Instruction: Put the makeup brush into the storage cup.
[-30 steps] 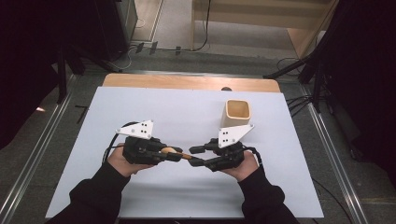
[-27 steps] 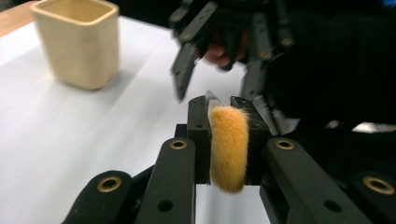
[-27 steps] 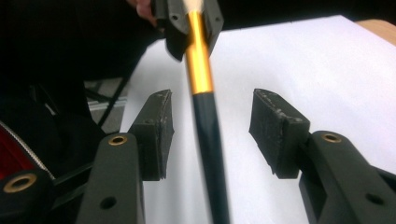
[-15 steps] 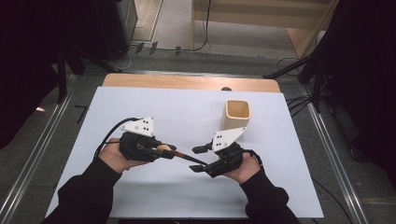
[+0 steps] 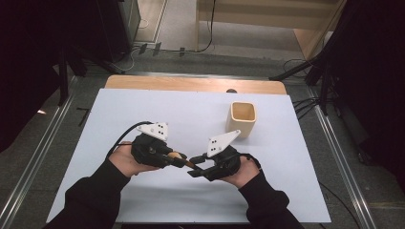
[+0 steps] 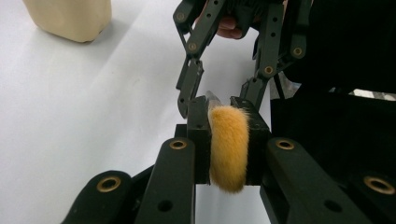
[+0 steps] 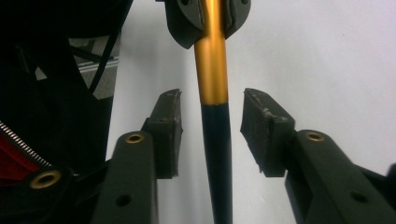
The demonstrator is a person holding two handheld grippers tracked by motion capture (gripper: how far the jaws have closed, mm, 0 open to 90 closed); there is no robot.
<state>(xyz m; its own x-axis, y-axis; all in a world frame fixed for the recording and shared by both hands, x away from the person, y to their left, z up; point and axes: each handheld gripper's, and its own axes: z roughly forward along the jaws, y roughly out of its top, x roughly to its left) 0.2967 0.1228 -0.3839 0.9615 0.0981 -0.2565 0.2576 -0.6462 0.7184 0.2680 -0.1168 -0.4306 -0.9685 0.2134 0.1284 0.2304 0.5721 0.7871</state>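
While the left tongs (image 5: 177,157) are pinching the orange bristle head of a makeup brush (image 6: 228,147), the right tongs (image 7: 211,135) are standing spread around its dark handle, touching neither side. Both are meeting above the white worktop (image 5: 143,105), near its front edge, well apart from the beige cup (image 5: 242,119).

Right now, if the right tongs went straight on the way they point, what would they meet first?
The left tongs, it seems: they face the right tongs, shut on the brush, whose handle runs between the open right jaws. Depth is unclear.
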